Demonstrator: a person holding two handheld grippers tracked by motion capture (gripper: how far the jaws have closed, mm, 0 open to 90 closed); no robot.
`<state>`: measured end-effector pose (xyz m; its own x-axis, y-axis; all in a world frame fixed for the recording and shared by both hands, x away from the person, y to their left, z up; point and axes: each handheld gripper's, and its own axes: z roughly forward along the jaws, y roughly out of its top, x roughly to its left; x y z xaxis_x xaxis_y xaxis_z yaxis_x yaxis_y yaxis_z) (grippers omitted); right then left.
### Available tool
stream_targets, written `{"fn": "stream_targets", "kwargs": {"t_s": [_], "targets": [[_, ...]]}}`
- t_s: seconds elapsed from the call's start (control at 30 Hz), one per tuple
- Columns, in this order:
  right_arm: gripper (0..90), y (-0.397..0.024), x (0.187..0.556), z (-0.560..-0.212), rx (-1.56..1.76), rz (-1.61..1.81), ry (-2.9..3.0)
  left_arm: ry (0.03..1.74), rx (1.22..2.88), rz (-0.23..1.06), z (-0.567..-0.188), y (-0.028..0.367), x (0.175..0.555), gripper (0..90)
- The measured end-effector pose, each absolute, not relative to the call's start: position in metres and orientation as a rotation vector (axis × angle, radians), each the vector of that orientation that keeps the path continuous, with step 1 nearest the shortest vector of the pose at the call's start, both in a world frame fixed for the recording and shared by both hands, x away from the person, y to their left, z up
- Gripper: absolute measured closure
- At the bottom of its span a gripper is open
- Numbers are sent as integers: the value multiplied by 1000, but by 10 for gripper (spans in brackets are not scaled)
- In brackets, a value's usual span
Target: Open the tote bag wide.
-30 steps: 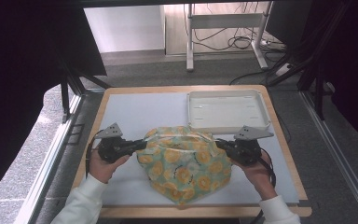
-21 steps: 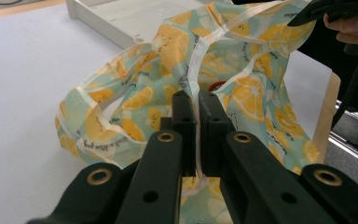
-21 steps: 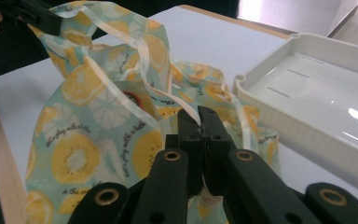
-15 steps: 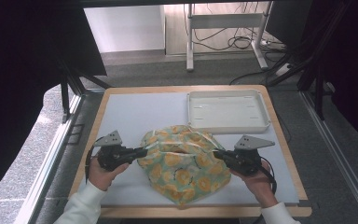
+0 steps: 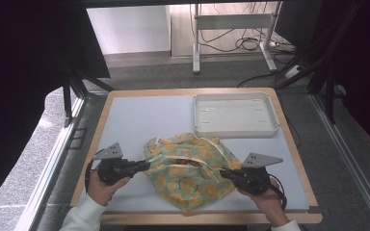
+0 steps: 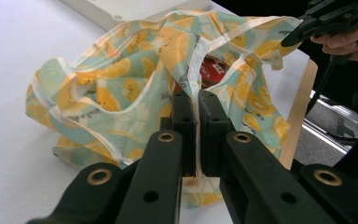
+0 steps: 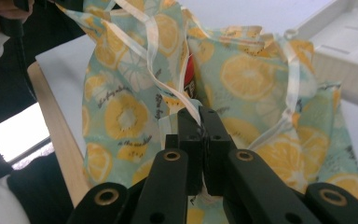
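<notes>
Left gripper point(image 5: 142, 166) is clamped on the left edge of the lemon-print cloth bag point(image 5: 190, 175) sitting near-centre on the pale blue tabletop point(image 5: 139, 118). Both gripper views catch a red item point(image 6: 213, 68) inside; from above it's barely visible. Right gripper point(image 5: 224, 174) pinches the bag's right edge, white plastic tray point(image 5: 235, 115) far right.

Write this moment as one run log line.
left gripper: shut on bag rim | right gripper: shut on bag rim | lemon-print bag: on table, mouth open

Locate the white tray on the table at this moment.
In the high view, the white tray sits at the table's far right, just beyond the lemon-print bag and apart from it.
</notes>
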<state>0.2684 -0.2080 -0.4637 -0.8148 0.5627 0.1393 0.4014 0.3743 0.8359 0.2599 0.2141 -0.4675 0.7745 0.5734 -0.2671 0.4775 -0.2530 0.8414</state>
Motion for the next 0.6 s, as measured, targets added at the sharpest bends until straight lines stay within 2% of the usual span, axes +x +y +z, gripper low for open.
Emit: {"fn": "stream_targets", "kwargs": {"t_s": [0.6], "targets": [[877, -219, 255, -485, 877, 1420, 2555, 777, 1925, 89, -481, 217, 246, 873]]}}
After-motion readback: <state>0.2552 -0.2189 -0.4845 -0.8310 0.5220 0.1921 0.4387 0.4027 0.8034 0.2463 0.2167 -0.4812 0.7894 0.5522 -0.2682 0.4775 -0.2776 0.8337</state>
